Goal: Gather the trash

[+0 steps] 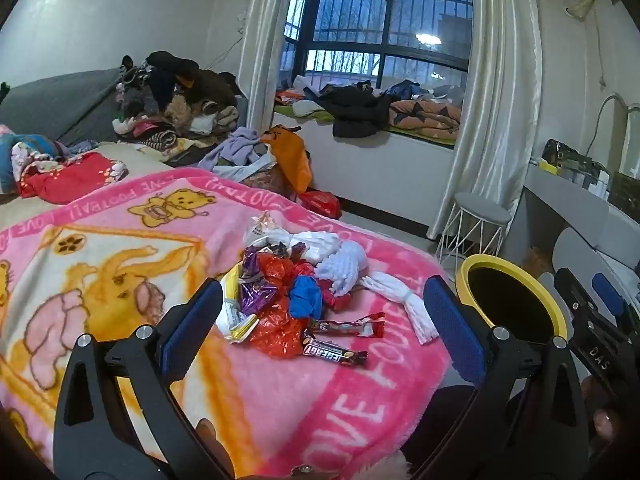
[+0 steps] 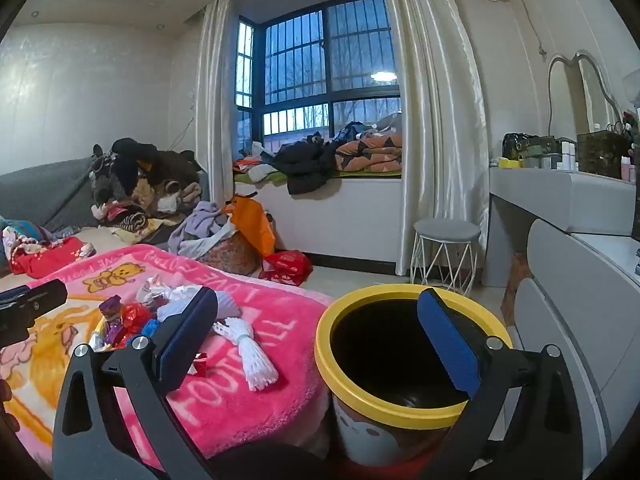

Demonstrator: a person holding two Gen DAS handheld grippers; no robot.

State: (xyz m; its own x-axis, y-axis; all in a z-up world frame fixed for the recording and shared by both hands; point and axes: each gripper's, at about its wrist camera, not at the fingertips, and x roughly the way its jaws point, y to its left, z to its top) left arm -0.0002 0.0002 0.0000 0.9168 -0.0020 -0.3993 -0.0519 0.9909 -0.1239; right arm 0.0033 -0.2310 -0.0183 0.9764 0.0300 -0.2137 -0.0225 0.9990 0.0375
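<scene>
We have a heap of trash (image 1: 288, 292) on the pink blanket (image 1: 280, 400) near the bed's corner: crinkled red, purple and blue wrappers, two snack bars (image 1: 336, 352) nearest us, and white foam netting (image 1: 404, 304) trailing off to the right. The yellow-rimmed bin (image 2: 340, 364) stands on the floor just beside that corner, mouth up, dark inside.

Left gripper (image 1: 324, 320): jaws spread wide, nothing between them, aimed at the heap and held short of it. Right gripper (image 2: 320, 332): likewise spread and empty, hovering over the near edge of the bin, one finger above the blanket and one above the bin mouth.

Nothing collected yet, as far as we can judge; the bin's bottom is too dark to read.

Risks from here:
- The wrappers overlap, so a pinch may lift several and shed some on the way over.
- The plush blanket may get caught in the jaws with a flat snack bar.
- The foam netting lies close to the bed edge; a nudge could send it to the floor.
- The right gripper sits close to the rim; a careless swing could tip the bin.
</scene>
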